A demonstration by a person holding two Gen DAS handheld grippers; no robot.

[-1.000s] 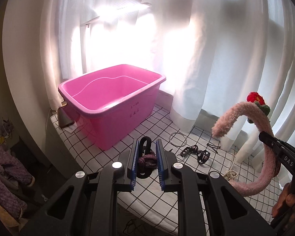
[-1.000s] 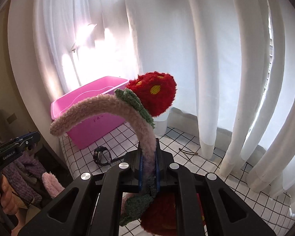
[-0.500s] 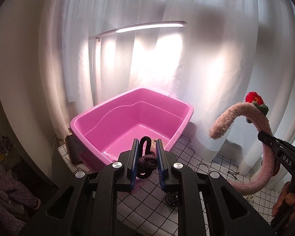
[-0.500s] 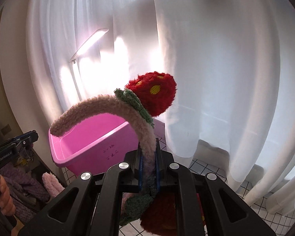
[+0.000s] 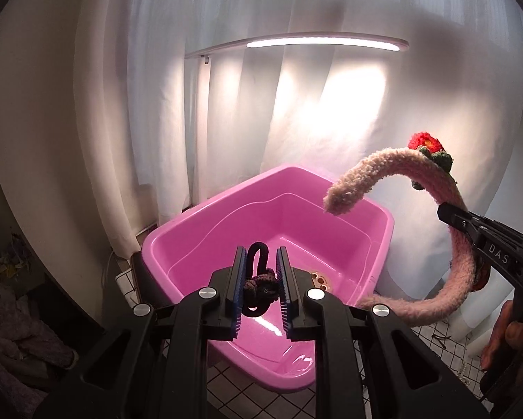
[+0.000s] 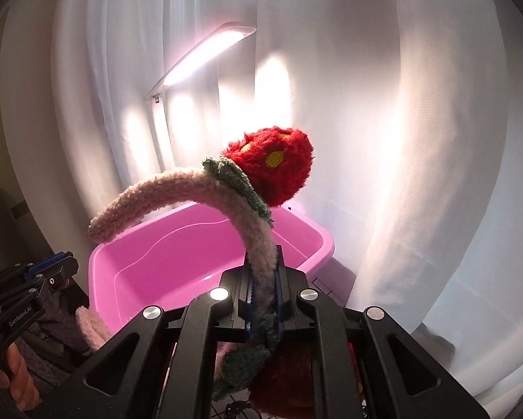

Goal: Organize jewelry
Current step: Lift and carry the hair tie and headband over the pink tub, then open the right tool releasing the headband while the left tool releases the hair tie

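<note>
While a dark knotted hair tie (image 5: 259, 284) sits clamped in the left gripper (image 5: 260, 265) over the pink tub (image 5: 338, 244), the right gripper (image 6: 263, 265) pinches a fuzzy pink headband (image 6: 177, 188) beside it, before white curtains (image 5: 296, 111) and a lit lamp (image 5: 324, 42).

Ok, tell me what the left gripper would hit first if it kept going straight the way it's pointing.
Most likely the inside of the pink plastic tub. The left gripper, shut on a black and brown knotted hair tie, points down into the basin, with nothing visible between; depth is hard to judge through the fisheye.
</note>
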